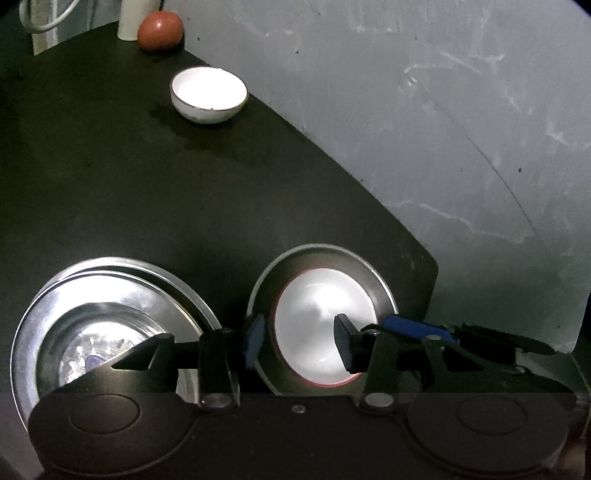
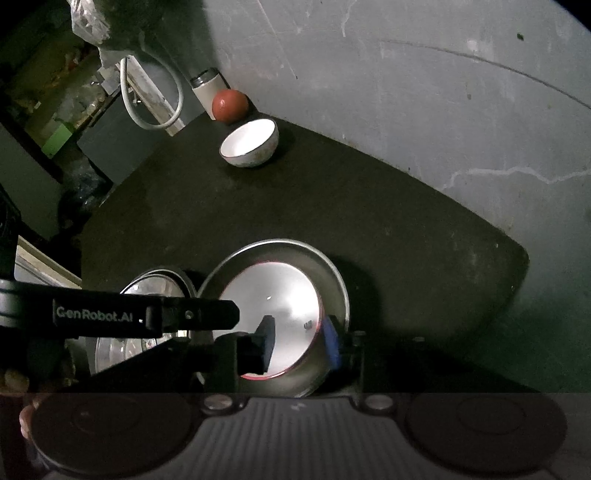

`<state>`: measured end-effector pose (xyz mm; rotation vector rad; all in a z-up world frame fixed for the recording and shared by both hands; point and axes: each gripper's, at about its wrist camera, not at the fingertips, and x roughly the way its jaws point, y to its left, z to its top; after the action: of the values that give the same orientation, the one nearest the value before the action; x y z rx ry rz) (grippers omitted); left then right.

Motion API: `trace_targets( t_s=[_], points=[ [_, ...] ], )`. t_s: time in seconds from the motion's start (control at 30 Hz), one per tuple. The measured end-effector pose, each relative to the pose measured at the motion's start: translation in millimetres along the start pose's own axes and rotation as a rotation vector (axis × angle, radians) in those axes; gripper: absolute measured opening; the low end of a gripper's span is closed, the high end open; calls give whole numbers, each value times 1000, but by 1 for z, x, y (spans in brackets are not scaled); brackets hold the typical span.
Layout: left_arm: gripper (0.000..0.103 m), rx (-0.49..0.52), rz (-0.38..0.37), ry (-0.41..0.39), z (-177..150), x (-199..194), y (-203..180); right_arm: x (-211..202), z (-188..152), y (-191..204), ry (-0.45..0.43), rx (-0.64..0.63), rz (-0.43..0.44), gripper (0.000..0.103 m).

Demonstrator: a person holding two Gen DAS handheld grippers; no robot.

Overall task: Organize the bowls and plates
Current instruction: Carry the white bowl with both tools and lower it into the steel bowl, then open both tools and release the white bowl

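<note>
A white bowl with a red rim [image 1: 321, 325] [image 2: 280, 306] sits inside a steel dish [image 1: 373, 273] [image 2: 332, 273] on the dark table [image 1: 147, 184]. My left gripper [image 1: 299, 343] is open astride the bowl's left rim, one pad inside and one outside, neither pressing. My right gripper [image 2: 299, 343] is open astride the bowl's right rim in the same way. To the left lie stacked steel plates [image 1: 37, 325] [image 2: 155, 280] with a steel bowl [image 1: 99, 343] in them. A plain white bowl [image 1: 208, 94] [image 2: 249, 144] stands alone at the far side.
A red-brown ball-shaped thing [image 1: 160, 29] [image 2: 229, 105] and a white cylinder [image 1: 133, 18] [image 2: 205, 92] stand at the table's far corner, beside a looped white cable [image 2: 147, 96]. The table's curved edge runs on the right, with grey floor [image 1: 443, 110] beyond.
</note>
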<state>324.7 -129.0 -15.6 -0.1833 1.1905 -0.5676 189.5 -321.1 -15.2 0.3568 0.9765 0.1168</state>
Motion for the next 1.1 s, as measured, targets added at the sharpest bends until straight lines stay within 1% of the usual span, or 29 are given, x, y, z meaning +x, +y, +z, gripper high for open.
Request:
trace_targets(
  t_s=[0.07,0.1,0.13,0.27,0.33,0.43,0.47,0.53,0.6,0.63,0.67,0.77,0.8,0.87,0.93,1.1],
  points=[
    [48,-7,-3,-14,2,-4,0,-3,1,-1,-6,4,3,35],
    [53,-11,4,-22,3,-6,0,-4,1,-1,-10,5,5,36],
    [55,-13,10,-30,4,-8,1,-6,1,-1,-14,4,6,37],
    [58,-26,6,-52,9,-13,5,-12,4,-1,-36,-4,-7,45],
    [65,-25,14,-64,10,-15,6,-14,4,-2,-46,-1,-9,47],
    [69,-22,27,-78,12,-17,7,-18,6,-3,-65,5,-10,53],
    [71,-18,35,-82,12,-17,6,-19,6,-3,-71,5,-11,57],
    [80,-5,56,-91,13,-17,4,-19,6,-4,-79,1,-13,66],
    [85,5,72,-100,13,-18,2,-18,5,-4,-78,-5,-15,80],
    [90,4,74,-104,14,-17,2,-17,5,-5,-78,-5,-16,83],
    [91,1,78,-108,15,-17,4,-17,5,-5,-80,-5,-13,88],
    [93,-12,94,-115,18,-16,8,-17,6,-5,-89,-1,-5,96],
    [100,-21,100,-115,19,-16,11,-16,6,-6,-93,1,-2,99],
    [102,-43,106,-126,22,-17,18,-15,8,-6,-100,9,6,103],
    [102,-58,109,-136,26,-17,24,-13,11,-8,-105,25,18,103],
    [102,-78,156,-186,42,-17,39,-2,23,-12,-102,74,48,103]
  ],
)
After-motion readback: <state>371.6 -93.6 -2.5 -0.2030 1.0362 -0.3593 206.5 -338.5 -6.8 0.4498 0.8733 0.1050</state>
